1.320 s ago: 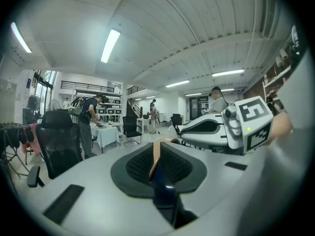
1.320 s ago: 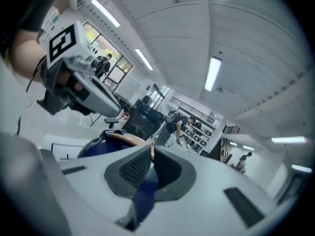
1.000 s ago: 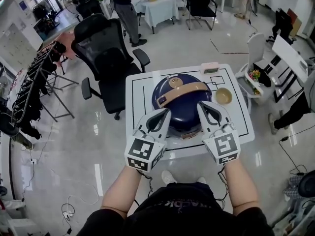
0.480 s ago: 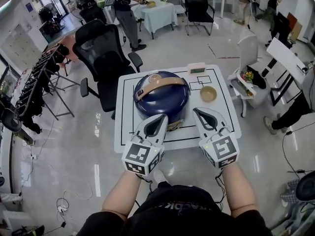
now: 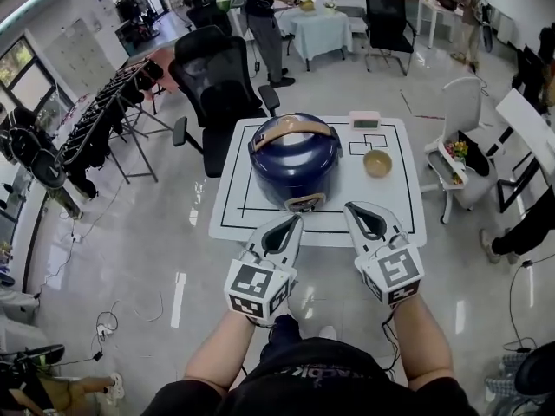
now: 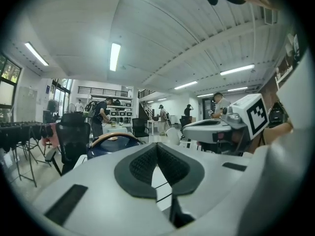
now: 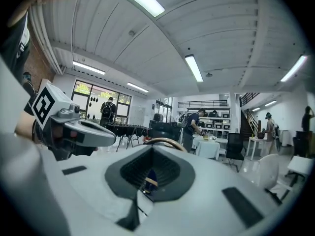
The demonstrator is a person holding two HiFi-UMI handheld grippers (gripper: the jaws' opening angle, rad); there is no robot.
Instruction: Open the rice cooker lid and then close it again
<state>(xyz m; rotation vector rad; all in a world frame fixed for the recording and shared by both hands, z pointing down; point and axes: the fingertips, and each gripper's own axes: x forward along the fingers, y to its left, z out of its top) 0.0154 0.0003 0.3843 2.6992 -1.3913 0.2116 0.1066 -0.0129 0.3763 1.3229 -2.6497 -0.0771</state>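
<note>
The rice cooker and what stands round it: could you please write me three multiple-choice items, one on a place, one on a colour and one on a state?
1. In the head view, where is the bowl relative to the rice cooker?
A. to its left
B. on top of it
C. to its right

2. What colour is the rice cooker's body?
A. dark blue
B. red
C. white

3. How does the lid stand?
A. fully raised
B. closed
C. taken off

Answers:
1. C, as the bowl stands apart from the cooker on its right side.
2. A, as the body is dark blue under a tan handle.
3. B, as the lid sits flat on the body with no gap showing.
</note>
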